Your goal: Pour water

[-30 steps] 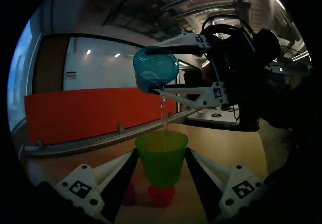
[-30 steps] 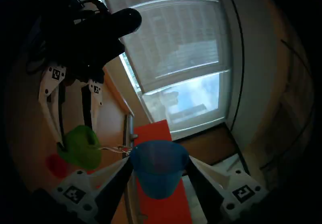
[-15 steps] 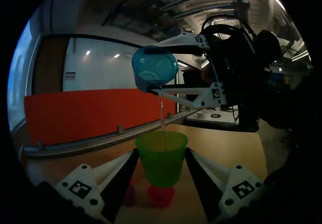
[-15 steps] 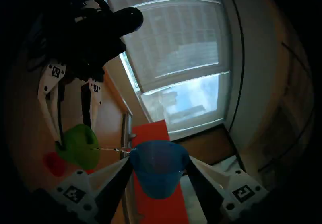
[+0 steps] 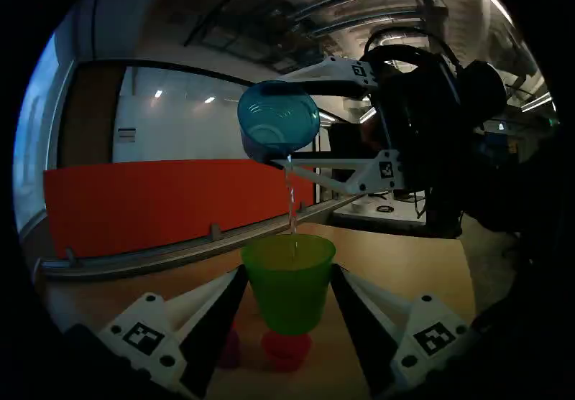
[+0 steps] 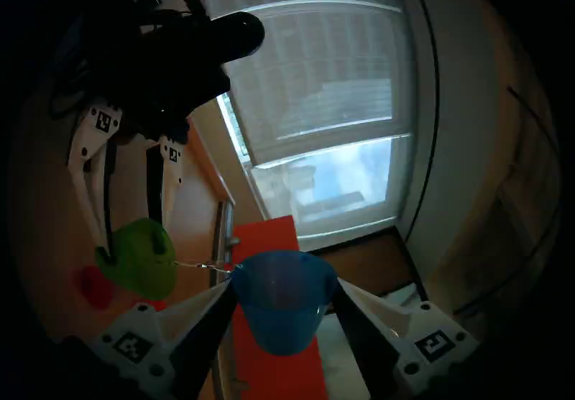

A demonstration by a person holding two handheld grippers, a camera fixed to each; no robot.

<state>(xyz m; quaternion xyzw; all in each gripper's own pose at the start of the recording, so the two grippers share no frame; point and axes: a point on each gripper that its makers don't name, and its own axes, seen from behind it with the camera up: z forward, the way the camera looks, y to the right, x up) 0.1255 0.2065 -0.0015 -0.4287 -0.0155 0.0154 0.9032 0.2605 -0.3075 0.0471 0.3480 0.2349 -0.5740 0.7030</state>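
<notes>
My left gripper [image 5: 289, 292] is shut on a green cup [image 5: 289, 279], held upright above the wooden table [image 5: 402, 260]. Above it my right gripper [image 5: 277, 131] holds a blue cup [image 5: 277, 120] tipped over on its side. A thin stream of water [image 5: 291, 202] falls from the blue cup's rim into the green cup. In the right gripper view, my right gripper [image 6: 282, 307] is shut on the blue cup [image 6: 282, 299], and the water thread [image 6: 201, 266] runs across to the green cup [image 6: 138, 258] held by the left gripper [image 6: 129, 253].
A red cup [image 5: 286, 347] and a purple cup [image 5: 230, 348] stand on the table below the green cup. An orange panel [image 5: 144, 202] and a metal rail [image 5: 180, 245] run behind the table. A window with blinds [image 6: 323, 105] faces the right gripper view.
Hardly anything has moved. The water keeps running from the blue cup into the green cup, and the blue cup has wobbled slightly in place.
</notes>
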